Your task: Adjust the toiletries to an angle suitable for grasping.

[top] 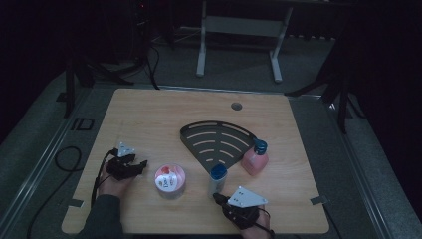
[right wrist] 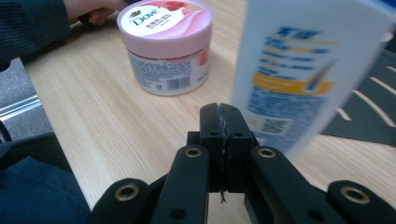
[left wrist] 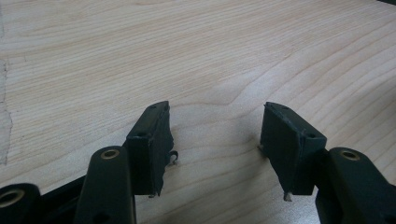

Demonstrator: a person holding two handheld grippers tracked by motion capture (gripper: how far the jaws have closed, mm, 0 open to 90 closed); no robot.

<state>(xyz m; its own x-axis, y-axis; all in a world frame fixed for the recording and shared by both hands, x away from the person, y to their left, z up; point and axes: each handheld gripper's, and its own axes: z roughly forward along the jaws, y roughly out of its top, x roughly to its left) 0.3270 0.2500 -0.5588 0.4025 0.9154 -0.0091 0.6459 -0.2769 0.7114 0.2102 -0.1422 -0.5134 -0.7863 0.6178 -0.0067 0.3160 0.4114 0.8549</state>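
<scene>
A: How is the worktop (top: 149,114) laid out?

B: A dark fan-shaped rack (top: 216,143) is seen near its middle. A pink bottle (top: 255,159) is stood touching or just beside the rack's right corner, and a white bottle with a blue cap (top: 217,179) is stood upright at the rack's near tip. A pink Dove jar (top: 170,181) is set left of that bottle, apart from it. Bare wood is left open across the far and left parts, up to the edges.

A: And the right gripper (right wrist: 219,112)?

B: Its fingers are pressed together with nothing between them. They are pointed at the gap between jar (right wrist: 166,44) and white bottle (right wrist: 299,70), close to the bottle's base; contact cannot be told. The gripper (top: 219,197) is held low at the near edge.

A: The left gripper (left wrist: 215,135)?

B: Its fingers (left wrist: 152,144) are spread wide over bare wood, nothing held. It (top: 142,164) is held left of the jar, pointed toward it, the hand (top: 115,184) rested on the worktop.
</scene>
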